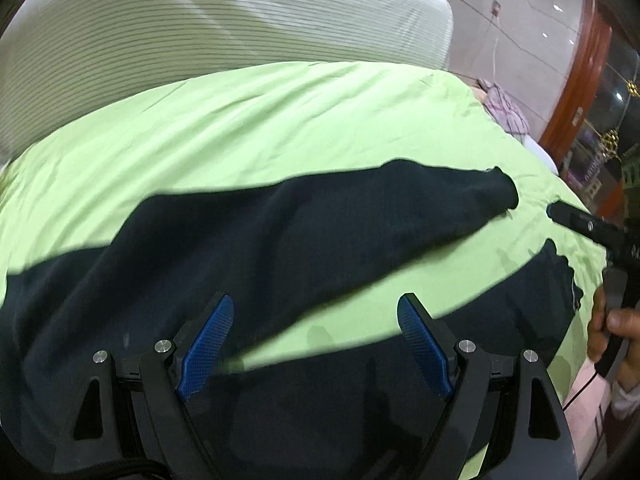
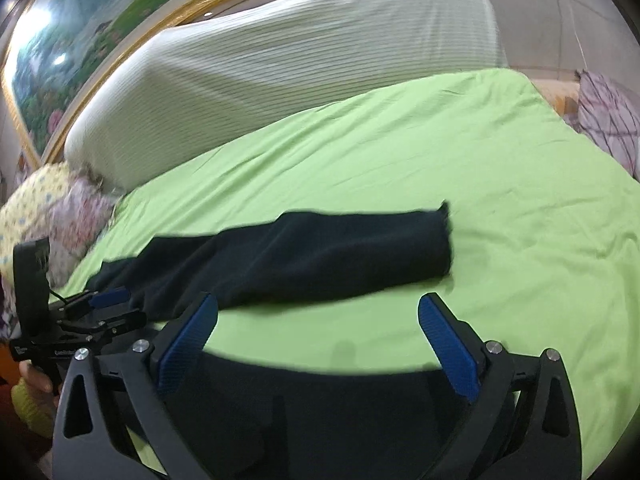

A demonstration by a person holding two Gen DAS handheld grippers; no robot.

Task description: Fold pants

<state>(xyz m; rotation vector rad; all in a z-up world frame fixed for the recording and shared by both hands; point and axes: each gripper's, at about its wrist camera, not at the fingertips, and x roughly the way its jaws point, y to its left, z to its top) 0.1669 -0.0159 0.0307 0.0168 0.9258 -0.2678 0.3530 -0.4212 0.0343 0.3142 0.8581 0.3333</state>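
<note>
Dark pants spread flat on green sheet, legs splayed apart, one leg beneath each tool. Left gripper spread wide, grasping nothing, hovering above crotch. Right gripper likewise wide, empty, far leg ahead.

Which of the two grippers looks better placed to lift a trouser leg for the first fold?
Probably the right gripper: open, it hovers at the near leg of the dark pants, whose far cuff lies ahead. The left gripper, also open, hovers over the crotch.
</note>
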